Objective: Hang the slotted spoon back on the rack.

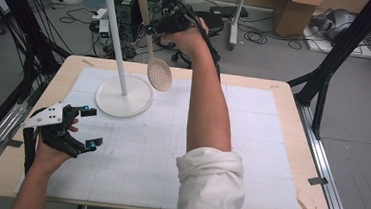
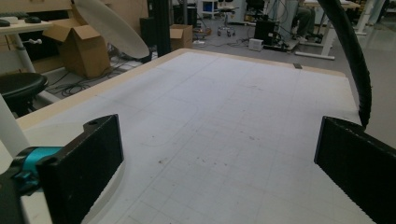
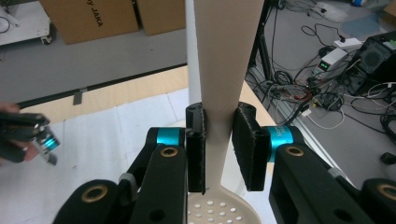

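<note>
- High view: the right gripper (image 1: 152,29) is up off the table (image 1: 281,142), pinching the handle of a cream slotted spoon (image 1: 159,74), whose perforated bowl hangs down just beside the pole of a white stand (image 1: 124,97). The left gripper (image 1: 88,127) sits low near the table's left edge, jaws spread, nothing in them.
- Left gripper view: jaws wide apart over the bare gridded mat (image 2: 224,135); the spoon bowl (image 2: 112,25) shows top left.
- Right gripper view: both pads (image 3: 247,149) squeeze the spoon handle (image 3: 224,60), holed bowl below.
</note>
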Demonstrator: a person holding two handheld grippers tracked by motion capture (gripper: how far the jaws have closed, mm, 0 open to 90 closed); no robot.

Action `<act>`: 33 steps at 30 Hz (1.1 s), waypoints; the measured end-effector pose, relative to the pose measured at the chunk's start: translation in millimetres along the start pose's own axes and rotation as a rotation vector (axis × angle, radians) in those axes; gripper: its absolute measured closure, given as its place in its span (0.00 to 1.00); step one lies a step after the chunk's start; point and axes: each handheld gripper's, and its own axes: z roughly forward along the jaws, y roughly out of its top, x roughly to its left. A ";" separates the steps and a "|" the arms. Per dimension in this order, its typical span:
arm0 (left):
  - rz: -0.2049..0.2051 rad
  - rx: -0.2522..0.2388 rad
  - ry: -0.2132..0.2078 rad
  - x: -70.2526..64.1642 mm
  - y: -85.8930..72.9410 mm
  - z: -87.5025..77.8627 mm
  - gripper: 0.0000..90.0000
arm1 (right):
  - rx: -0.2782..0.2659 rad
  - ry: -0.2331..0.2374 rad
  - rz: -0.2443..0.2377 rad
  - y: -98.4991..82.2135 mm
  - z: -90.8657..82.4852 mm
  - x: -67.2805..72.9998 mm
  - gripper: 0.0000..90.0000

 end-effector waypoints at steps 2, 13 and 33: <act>-0.001 -0.002 0.000 0.4 -0.4 0.7 0.02 | 0.012 -0.002 0.011 6.1 6.5 -3.5 0.84; 0.001 0.010 -0.006 -0.5 -1.1 2.9 0.02 | 0.004 0.003 0.041 13.8 17.3 -13.5 0.84; 0.004 0.010 -0.004 -0.5 -0.8 2.7 0.02 | 0.069 0.038 -0.027 26.1 35.5 6.8 0.84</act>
